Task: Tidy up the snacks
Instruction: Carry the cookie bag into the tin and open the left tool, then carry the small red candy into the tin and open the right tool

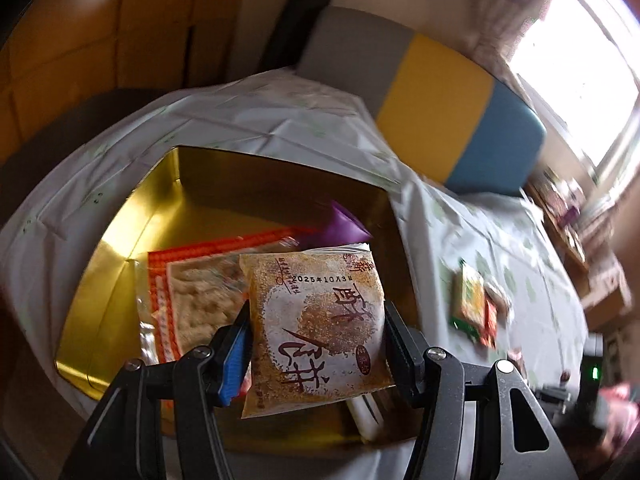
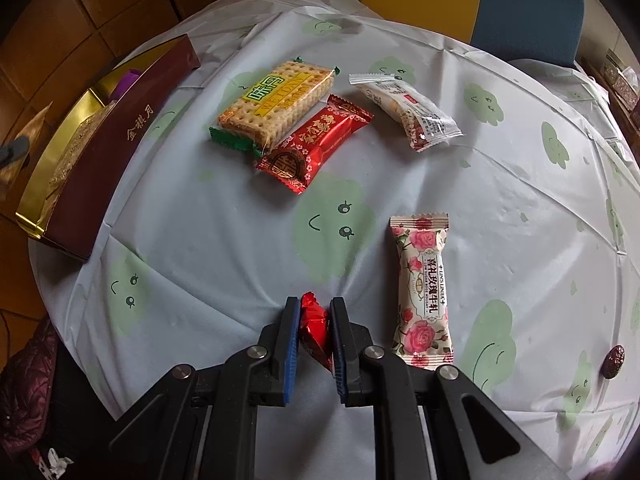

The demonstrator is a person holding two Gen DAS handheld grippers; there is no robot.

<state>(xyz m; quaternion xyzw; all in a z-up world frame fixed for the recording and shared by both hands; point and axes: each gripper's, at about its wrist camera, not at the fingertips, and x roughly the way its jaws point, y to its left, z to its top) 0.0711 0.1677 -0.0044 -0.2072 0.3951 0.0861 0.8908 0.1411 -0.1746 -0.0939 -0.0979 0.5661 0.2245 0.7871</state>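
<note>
The left gripper (image 1: 318, 340) is clamping the pastry packet (image 1: 316, 328) above the gold tin (image 1: 120, 216), apparently for stowing, while the right gripper (image 2: 315, 334) is pinching a red candy (image 2: 314, 326), with loose snacks lying toward twelve o'clock.

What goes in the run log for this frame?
left gripper: holds pastry pack over tin | right gripper: grips red candy

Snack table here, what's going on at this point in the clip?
A person with two handheld grippers is sorting snacks into a gold-lined tin. The left gripper holds a brown pastry packet above the tin, which already contains an orange-edged cracker pack and a purple item. The right gripper is shut on a small red candy at the table. A biscuit pack, red packet, white bar and rose nougat remain on the tablecloth.
</note>
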